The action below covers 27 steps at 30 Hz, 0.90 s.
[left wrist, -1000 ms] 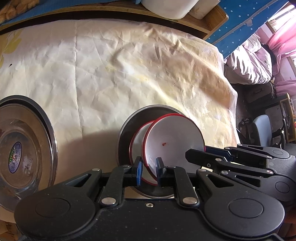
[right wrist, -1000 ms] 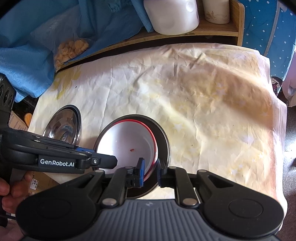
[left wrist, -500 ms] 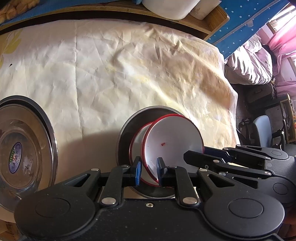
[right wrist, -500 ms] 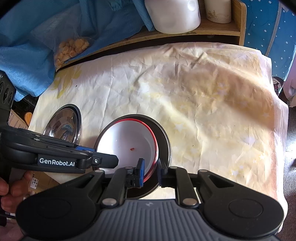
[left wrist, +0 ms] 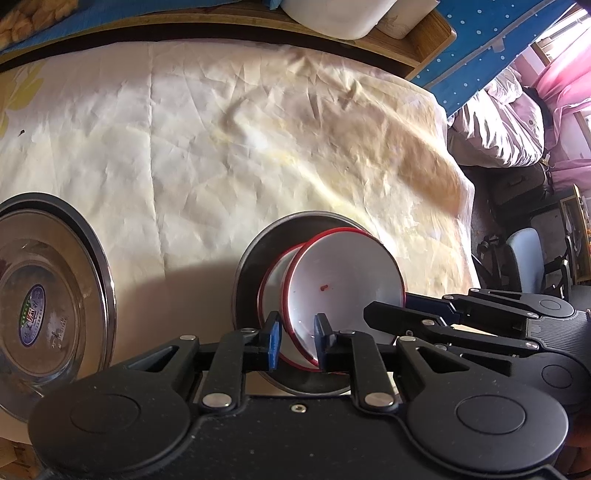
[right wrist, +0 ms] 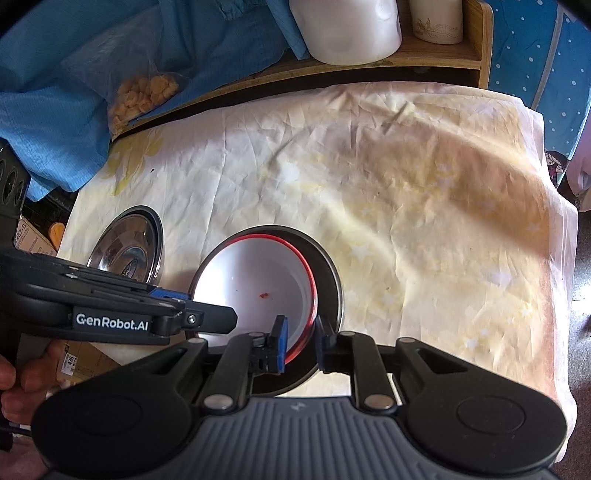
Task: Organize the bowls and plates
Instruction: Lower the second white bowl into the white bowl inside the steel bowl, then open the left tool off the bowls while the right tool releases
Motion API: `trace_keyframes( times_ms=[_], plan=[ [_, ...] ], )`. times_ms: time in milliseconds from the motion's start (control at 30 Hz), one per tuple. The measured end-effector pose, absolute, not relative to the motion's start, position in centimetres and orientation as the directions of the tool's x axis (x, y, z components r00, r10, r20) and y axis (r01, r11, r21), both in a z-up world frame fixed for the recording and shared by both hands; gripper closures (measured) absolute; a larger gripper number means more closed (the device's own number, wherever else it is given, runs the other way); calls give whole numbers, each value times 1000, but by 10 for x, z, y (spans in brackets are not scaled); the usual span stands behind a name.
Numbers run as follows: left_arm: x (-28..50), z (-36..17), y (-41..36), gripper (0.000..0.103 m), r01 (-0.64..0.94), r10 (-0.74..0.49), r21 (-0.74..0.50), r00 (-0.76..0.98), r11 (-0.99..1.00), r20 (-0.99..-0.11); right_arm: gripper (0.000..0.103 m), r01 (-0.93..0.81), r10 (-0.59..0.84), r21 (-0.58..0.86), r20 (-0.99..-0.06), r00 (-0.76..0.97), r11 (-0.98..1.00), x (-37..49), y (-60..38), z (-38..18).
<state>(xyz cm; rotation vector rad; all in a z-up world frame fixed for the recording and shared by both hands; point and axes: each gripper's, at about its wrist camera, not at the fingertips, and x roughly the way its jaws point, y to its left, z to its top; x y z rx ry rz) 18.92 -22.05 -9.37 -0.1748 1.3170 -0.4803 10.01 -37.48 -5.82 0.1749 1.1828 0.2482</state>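
Note:
A white bowl with a red rim (left wrist: 343, 284) (right wrist: 258, 288) sits stacked in a second red-rimmed bowl (left wrist: 275, 277), both inside a steel plate (left wrist: 255, 258) (right wrist: 328, 273) on the cloth-covered table. My left gripper (left wrist: 297, 339) straddles the near-left rim of the top bowl, jaws a little apart from it. My right gripper (right wrist: 300, 341) straddles the same bowl's right rim, jaws slightly open. A second steel plate (left wrist: 48, 306) (right wrist: 127, 240) with a blue sticker lies to the left.
A cream wrinkled cloth (right wrist: 406, 192) covers the table. A wooden shelf (right wrist: 424, 55) at the back holds a white jug (right wrist: 343, 26) and a cup (right wrist: 436, 18). Blue fabric (right wrist: 48, 74) and a snack bag (right wrist: 144, 92) lie at back left. The table's right edge drops to the floor.
Both grippers have opened slightly around the bowl rim, widening from a tight pinch. The bowls have settled lower into the steel plate.

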Motion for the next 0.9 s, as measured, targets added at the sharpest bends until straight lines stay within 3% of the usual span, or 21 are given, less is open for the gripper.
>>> trace_keyframes(
  times_ms=[233,400,633,800,900],
  plan=[
    [189,-93,-221,83,236,-433,-390,170,890,-885,83,-106,286,266,-892,350,958,100,-374,-60],
    [189,-91,-220,75,237,-441,-397,175,887,-880,80,-107,288,267,-892,349,958,100,-374,-59],
    [187,-89,-219,73,231,-440,-397,184,888,-879,80,-110,290,268,-891,349,957,99,-376,-58],
    [186,-88,-218,63,224,-427,-384,192,896,-884,80,-109,291,269,-890,352,957,98,-375,-57],
    [184,-89,-216,63,215,-443,-403,191,889,-876,79,-112,293,271,-887,356,956,97,-376,-56]
  ],
)
